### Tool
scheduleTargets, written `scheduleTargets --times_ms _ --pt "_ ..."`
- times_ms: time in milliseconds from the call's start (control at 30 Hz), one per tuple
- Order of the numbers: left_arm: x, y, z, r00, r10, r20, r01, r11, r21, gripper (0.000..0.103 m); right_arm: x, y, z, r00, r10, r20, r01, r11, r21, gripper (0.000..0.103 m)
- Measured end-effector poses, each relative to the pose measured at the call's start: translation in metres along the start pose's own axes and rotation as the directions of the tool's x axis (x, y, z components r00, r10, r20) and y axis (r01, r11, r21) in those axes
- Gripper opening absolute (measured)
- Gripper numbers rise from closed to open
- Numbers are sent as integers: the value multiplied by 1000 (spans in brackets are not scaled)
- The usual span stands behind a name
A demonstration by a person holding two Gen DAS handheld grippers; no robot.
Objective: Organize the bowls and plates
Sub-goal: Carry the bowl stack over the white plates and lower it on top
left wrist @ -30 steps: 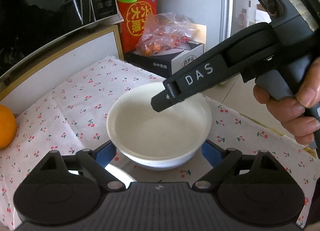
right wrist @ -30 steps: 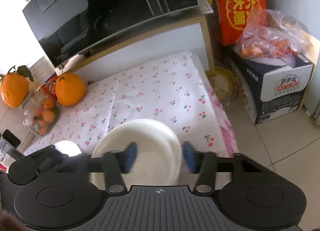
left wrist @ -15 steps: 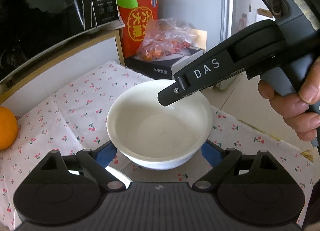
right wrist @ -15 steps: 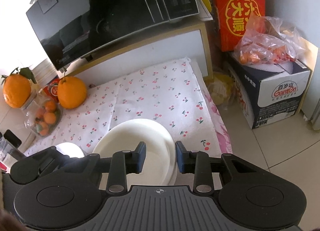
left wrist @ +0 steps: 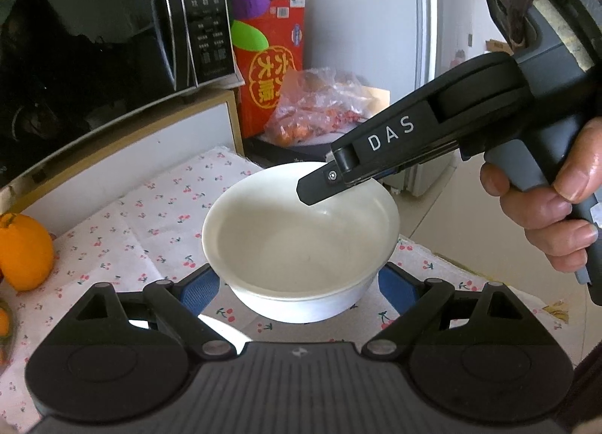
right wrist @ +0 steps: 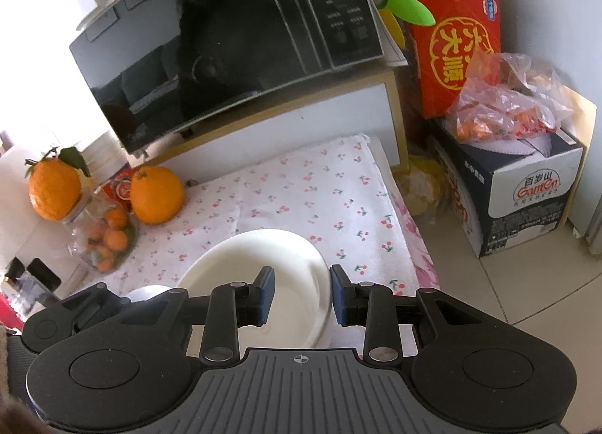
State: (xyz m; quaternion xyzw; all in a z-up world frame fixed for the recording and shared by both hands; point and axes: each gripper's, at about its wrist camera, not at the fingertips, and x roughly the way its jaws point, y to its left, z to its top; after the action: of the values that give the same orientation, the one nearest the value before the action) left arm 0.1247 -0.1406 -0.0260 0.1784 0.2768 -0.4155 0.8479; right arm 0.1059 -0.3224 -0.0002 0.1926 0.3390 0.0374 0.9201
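Note:
A white bowl (left wrist: 301, 238) sits between the wide-open blue pads of my left gripper (left wrist: 297, 289), above the cherry-print cloth (left wrist: 169, 215). My right gripper (right wrist: 301, 294) straddles the bowl's right rim (right wrist: 320, 283), one pad inside and one outside, with a gap on each side. In the left wrist view the right gripper's finger (left wrist: 338, 178) reaches over the bowl's far rim. A second white dish (right wrist: 146, 293) peeks out at the lower left, mostly hidden.
A black microwave (right wrist: 233, 38) stands on a white shelf behind the cloth. Oranges (right wrist: 156, 195) and a bag of small fruit (right wrist: 107, 242) lie to the left. A red box (right wrist: 455, 35) and a carton with a plastic bag (right wrist: 515, 178) stand on the floor at right.
The bowl has risen off the cloth with both grippers. The right gripper's pads narrowed, then spread a little wider around the rim.

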Motion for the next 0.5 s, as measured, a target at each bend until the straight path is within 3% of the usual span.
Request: scheduleTargets --times_ms 500 --pt "-54 13 -11 998 56 34 -55 998 -40 90 -14 59 -5 998 64 -2 -64 996 -65 31"
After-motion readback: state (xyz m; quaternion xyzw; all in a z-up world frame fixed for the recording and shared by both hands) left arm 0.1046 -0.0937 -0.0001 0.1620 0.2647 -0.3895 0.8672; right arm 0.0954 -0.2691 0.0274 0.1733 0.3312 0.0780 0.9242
